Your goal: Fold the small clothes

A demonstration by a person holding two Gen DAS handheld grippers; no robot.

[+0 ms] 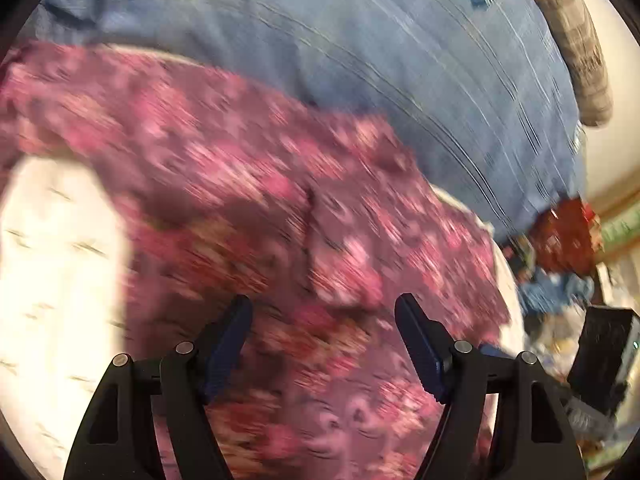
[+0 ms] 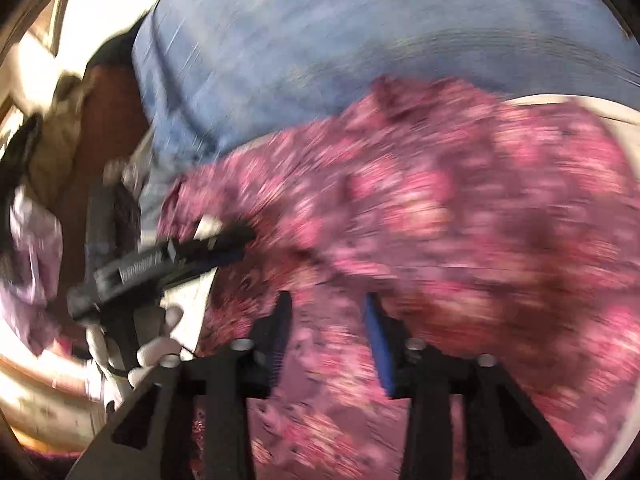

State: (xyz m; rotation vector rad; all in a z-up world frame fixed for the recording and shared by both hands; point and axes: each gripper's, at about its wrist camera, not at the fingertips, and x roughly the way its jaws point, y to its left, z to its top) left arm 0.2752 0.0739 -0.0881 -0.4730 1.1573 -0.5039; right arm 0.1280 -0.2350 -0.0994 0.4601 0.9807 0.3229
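A pink and magenta flowered garment [image 1: 280,216] lies spread on a white patterned surface [image 1: 60,280]. Both views are motion-blurred. My left gripper [image 1: 324,304] is open just above the garment, nothing between its fingers. In the right wrist view the same garment [image 2: 440,220] fills the middle and right. My right gripper [image 2: 326,300] is open over it, nothing held. The left gripper [image 2: 236,240] also shows there, reaching in from the left at the garment's left edge, held by a white-gloved hand [image 2: 156,352].
The person's blue denim clothing [image 1: 380,60] rises close behind the garment, with a grey sleeve [image 1: 576,40] at upper right. A red cloth [image 1: 568,236], a blue cloth [image 1: 552,292] and a black box [image 1: 604,356] sit at right.
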